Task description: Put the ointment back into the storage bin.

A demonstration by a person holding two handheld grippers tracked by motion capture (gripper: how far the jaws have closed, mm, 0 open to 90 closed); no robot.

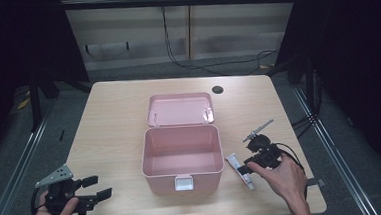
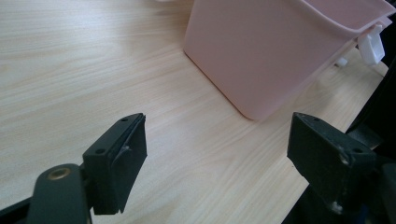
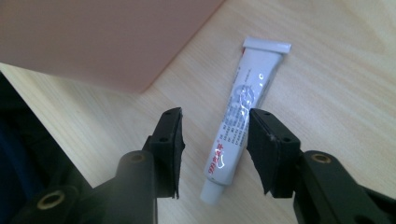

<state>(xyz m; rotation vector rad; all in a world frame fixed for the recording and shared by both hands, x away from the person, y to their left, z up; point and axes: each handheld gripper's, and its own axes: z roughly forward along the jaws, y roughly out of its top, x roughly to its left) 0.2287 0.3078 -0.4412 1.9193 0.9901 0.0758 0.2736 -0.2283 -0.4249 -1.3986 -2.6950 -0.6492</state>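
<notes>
Tube (image 3: 243,116) of white paste lies flat on the desk (image 1: 114,117), at three o'clock from the open pink box (image 1: 181,158) and just beside it. At seven o'clock our left tongs (image 1: 94,187) gape apart over bare wood. At four o'clock our right tongs (image 3: 215,140) straddle the tube, pads not yet pressing it.

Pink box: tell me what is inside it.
The pink box stands open, its lid tipped back. The floor and far walls that show hold nothing. The near wall covers the strip of floor just behind it, so that part cannot be seen.
</notes>
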